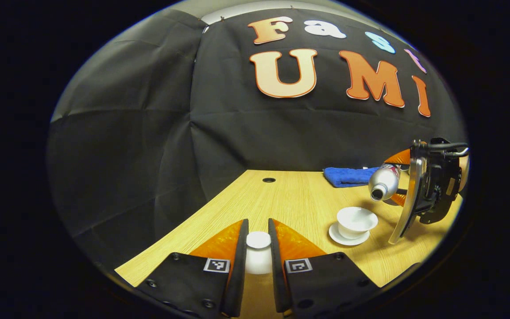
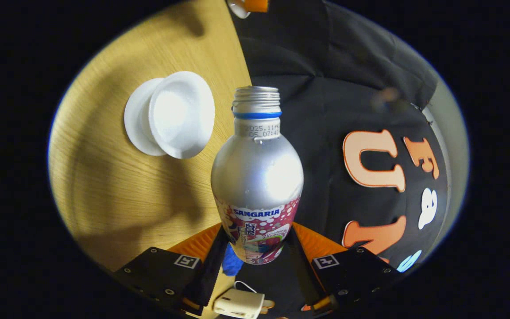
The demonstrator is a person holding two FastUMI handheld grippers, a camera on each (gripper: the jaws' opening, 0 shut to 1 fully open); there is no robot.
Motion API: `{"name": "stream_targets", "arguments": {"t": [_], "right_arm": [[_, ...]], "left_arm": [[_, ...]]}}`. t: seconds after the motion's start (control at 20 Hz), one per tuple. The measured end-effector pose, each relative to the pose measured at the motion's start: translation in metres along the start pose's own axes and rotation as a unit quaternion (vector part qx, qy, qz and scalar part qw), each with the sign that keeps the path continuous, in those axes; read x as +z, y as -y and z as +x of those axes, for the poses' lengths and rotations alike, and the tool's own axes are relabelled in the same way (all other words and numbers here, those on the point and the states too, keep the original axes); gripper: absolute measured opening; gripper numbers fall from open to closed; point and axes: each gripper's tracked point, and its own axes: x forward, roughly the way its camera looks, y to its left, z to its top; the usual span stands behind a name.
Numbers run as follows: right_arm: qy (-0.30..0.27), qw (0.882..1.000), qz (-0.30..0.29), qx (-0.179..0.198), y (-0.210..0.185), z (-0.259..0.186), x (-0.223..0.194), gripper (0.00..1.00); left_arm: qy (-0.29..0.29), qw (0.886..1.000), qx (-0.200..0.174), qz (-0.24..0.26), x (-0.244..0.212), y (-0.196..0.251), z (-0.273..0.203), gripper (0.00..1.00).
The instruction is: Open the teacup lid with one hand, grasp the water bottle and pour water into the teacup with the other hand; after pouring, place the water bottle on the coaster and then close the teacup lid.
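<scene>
Wooden table (image 1: 290,195), blue cloth (image 1: 348,176) by black booth wall (image 1: 148,133)

Your left hand-held gripper (image 1: 258,248) pinched the teacup lid (image 1: 258,240); your right hand-held gripper (image 2: 257,248) clamped the tipped water bottle (image 2: 257,177).

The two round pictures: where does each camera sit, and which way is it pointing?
Left gripper view: rides on the left tongs, looking level across the wooden table toward the booth wall; its own two fingers hold the white lid.
Right gripper view: rides on the right tongs, rolled sideways, looking along the tipped water bottle they clamp; its fingers show at the bottom.
Shared: the open teacup on its saucer, the bottle and the table. The left view also catches the right tongs themselves.
</scene>
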Motion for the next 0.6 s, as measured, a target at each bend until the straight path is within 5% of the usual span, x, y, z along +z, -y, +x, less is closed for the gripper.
{"name": "stream_targets", "arguments": {"t": [0.2, 0.6], "right_arm": [[-0.016, 0.989, 0.141, 0.029, -0.006, 0.0, -0.024, 0.78], [-0.058, 0.918, 0.387, 0.059, -0.024, 0.032, -0.098, 0.78]], "left_arm": [[0.005, 1.0, -0.018, 0.016, 0.012, 0.029, 0.007, 0.31], [0.017, 0.997, -0.068, 0.025, 0.036, 0.102, 0.026, 0.31]]}}
